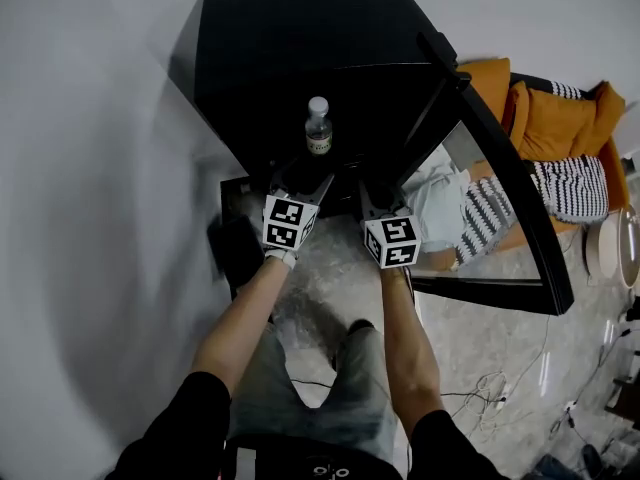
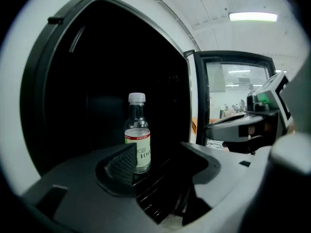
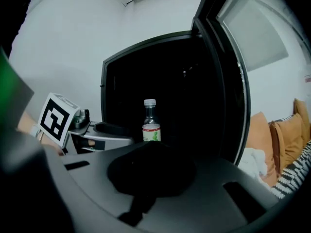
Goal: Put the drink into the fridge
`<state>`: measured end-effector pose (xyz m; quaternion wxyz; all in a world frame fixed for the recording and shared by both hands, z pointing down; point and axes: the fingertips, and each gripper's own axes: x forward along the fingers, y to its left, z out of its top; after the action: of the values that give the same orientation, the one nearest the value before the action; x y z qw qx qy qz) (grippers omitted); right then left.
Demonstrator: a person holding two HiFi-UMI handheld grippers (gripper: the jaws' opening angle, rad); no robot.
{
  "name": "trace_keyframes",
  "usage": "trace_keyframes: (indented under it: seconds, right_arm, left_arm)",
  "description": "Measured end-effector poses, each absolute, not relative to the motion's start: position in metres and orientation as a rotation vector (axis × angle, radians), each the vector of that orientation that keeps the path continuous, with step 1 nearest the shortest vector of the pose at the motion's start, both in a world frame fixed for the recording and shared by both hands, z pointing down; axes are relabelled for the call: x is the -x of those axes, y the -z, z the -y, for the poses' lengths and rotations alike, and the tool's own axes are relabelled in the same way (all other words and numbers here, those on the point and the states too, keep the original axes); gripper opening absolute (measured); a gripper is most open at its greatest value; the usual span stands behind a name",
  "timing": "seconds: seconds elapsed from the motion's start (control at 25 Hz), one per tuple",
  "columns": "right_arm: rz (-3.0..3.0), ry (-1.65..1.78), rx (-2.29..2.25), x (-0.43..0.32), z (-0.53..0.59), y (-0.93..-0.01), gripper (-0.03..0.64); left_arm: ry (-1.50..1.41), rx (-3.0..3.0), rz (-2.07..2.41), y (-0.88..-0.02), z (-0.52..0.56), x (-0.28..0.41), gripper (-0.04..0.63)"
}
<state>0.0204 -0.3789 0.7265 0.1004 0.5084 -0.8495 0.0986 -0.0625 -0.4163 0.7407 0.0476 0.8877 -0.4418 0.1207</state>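
Clear plastic drink bottle (image 1: pixel 318 128) with white cap and white label: stands upright inside the black fridge (image 1: pixel 280 58), upper centre of the head view. Glass-fronted fridge door (image 1: pixel 510 198): swung open to the right.
Left hand-held gripper (image 2: pixel 160 161): released, jaws apart, bottle just beyond them and untouched.
Right hand-held gripper (image 3: pixel 150 169): clenched on nothing, just beside the left one.
Orange sofa cushions (image 1: pixel 560 118): upper right.
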Motion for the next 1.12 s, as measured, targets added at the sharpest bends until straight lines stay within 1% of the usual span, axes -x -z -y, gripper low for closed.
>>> trace_keyframes:
  seconds: [0.36, 0.48, 0.6, 0.8, 0.92, 1.12]
  right_arm:
    - [2.515, -0.377, -1.439, -0.028, 0.299, -0.655, 0.002]
    - [2.523, -0.396, -1.418, -0.028, 0.269, -0.622, 0.002]
    - [2.550, -0.382, -1.384, -0.028, 0.248, -0.580, 0.002]
    - [2.563, -0.363, -1.368, -0.029, 0.216, -0.516, 0.002]
    - [2.571, -0.343, -1.361, -0.023, 0.203, -0.483, 0.002]
    - [2.580, -0.356, -1.335, -0.005, 0.180, -0.451, 0.002]
  left_arm:
    - [-0.291, -2.640, 1.348, -0.659, 0.330, 0.087, 0.094]
    - [-0.304, -2.638, 1.349, -0.625, 0.299, 0.087, 0.044]
    - [-0.321, -2.669, 1.334, -0.589, 0.269, 0.079, 0.012]
    - [-0.339, -2.728, 1.313, -0.524, 0.228, 0.069, 0.008]
    - [-0.299, -2.752, 1.286, -0.480, 0.211, 0.069, 0.008]
    - [-0.264, -2.799, 1.234, -0.429, 0.185, 0.088, 0.008]
